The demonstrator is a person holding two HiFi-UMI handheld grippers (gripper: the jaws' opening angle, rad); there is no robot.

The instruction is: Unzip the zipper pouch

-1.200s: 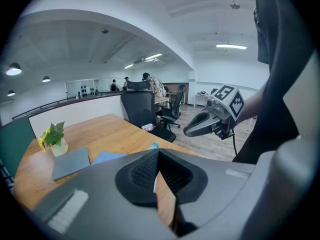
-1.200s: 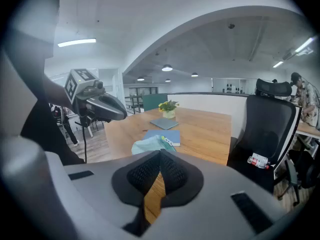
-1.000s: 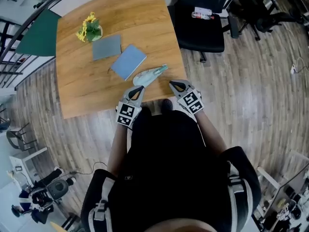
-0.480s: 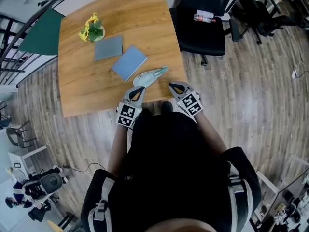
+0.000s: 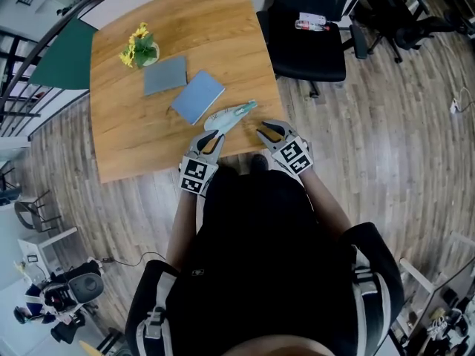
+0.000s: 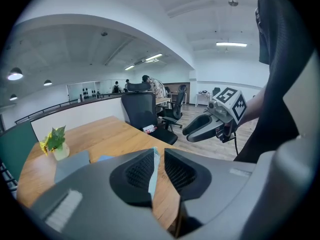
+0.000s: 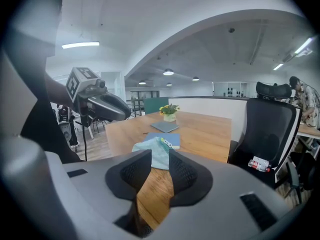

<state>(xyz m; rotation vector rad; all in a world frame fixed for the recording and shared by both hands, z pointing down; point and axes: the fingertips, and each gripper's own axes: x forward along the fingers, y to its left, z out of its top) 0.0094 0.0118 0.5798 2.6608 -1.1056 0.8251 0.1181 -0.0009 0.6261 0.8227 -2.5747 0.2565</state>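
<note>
The pale teal zipper pouch (image 5: 231,115) lies on the wooden table (image 5: 148,136) near its front edge, slanting up to the right. My left gripper (image 5: 211,136) hovers just short of the pouch's near left end. My right gripper (image 5: 266,130) sits off the table's front right corner, beside the pouch's right end. Both jaws have just been opening and stand a little apart with nothing gripped. In the left gripper view the pouch (image 6: 154,170) shows through the gap. The right gripper view shows the pouch (image 7: 156,154) lying ahead of the jaws.
A blue notebook (image 5: 197,96) lies just behind the pouch, with a grey one (image 5: 165,74) further back. A small pot of yellow flowers (image 5: 139,47) stands at the back left. A black office chair (image 5: 308,43) stands right of the table.
Both grippers' jaws have parted from shut to slightly apart. Neither hand has shifted, and the pouch lies where it was.
</note>
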